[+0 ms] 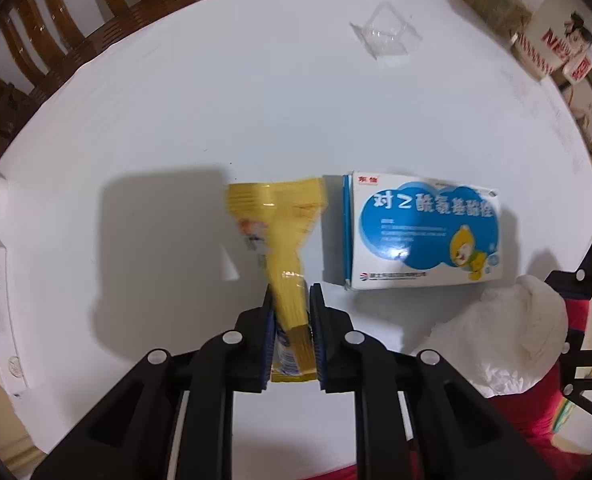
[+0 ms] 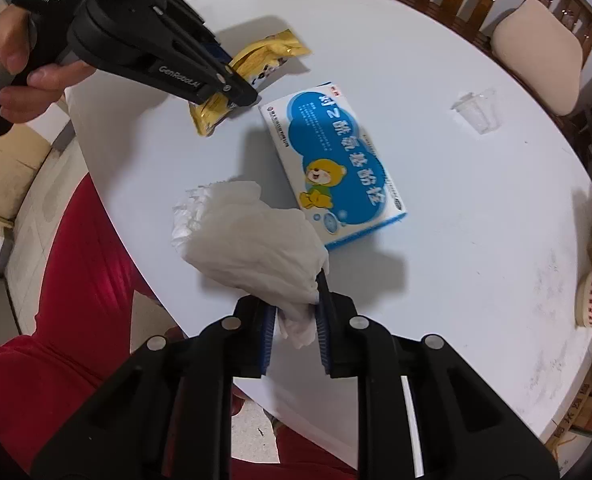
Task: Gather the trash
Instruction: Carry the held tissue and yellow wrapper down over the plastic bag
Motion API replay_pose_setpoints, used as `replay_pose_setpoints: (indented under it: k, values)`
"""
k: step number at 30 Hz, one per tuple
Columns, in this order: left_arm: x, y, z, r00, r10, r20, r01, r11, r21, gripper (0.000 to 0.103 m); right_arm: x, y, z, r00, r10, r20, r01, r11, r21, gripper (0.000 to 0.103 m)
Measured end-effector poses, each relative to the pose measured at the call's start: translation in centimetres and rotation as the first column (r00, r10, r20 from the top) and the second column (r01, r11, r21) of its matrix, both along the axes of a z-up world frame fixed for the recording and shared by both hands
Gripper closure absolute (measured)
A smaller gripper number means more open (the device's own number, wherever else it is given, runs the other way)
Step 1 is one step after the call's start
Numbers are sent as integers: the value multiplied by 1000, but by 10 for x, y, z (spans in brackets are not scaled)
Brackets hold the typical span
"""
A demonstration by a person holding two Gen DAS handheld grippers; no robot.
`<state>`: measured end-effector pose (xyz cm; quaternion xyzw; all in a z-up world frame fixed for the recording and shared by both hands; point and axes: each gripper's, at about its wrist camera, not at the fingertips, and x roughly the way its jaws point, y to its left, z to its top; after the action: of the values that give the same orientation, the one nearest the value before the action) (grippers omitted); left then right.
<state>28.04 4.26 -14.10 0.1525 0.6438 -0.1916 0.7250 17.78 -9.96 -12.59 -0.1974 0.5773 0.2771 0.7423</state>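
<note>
The yellow wrapper lies lengthwise pointing far, its near end clenched by the left gripper, which aims straight down. The right gripper, steeply tilted down, grasps the crumpled tissue.

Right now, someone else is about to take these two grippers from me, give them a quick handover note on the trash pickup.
Left gripper: shut on the yellow wrapper.
Right gripper: shut on the crumpled white tissue at the table's near edge.
Still lying loose on the white table: the blue and white medicine box between the two grips, and a clear plastic tray farther out.
Done: both grips made. Left: carry off wrapper and tissue, then box and tray. No bin shows in either view.
</note>
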Motion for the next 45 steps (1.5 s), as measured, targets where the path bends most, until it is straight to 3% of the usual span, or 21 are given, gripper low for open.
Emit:
replay_pose_setpoints:
  k: [11,25,38,45]
  values:
    - [-23,6,9,999,38,20,-38,999,-14,92,-8,-11,30,994,-70,79,70,998,5,84]
    - [-71,9,70,989,29,144,-23,999,-45,92,-16,-34,81,963,-178,203,174,984,37,84]
    - [-149,-2,102,977,-13,212,21,999,-36,92,-69,-25,110,942,-187,279,178,982,58,84]
    - [-194,-11,96,975,-39,219,49,998,-43,92,-108,-25,109,938,-183,294,173,983,59,84]
